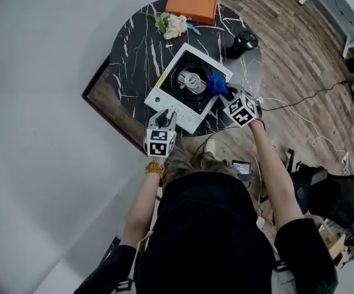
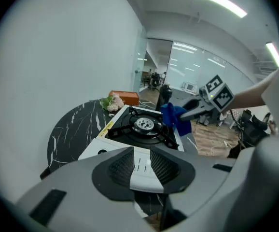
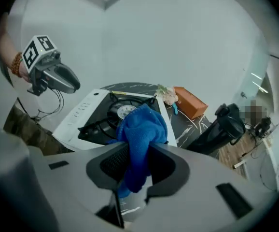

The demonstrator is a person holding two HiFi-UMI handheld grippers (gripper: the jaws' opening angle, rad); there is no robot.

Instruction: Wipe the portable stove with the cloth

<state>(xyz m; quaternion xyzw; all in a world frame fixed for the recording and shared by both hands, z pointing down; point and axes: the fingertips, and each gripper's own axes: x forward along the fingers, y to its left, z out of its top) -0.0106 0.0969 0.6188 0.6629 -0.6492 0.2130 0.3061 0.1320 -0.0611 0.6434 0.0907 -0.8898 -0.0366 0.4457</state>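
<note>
A white portable stove (image 1: 178, 98) with a black burner (image 1: 191, 80) stands on the round black marble table (image 1: 134, 48). My left gripper (image 1: 166, 119) is at the stove's near edge. In the left gripper view its jaws (image 2: 141, 166) are shut on the white front panel (image 2: 140, 170). A blue cloth (image 1: 218, 84) is bunched at the stove's right side, by the burner. My right gripper (image 1: 227, 97) is shut on it, and the cloth (image 3: 142, 129) hangs out between the pads (image 3: 118, 161) over the stove (image 3: 89, 112).
At the table's far side lie an orange box (image 1: 191, 6) and a small bunch of flowers (image 1: 172, 24). A black kettle-like object (image 1: 244, 41) stands at the right rim. A white wall runs along the left. Cables (image 1: 299, 103) trail over the wooden floor on the right.
</note>
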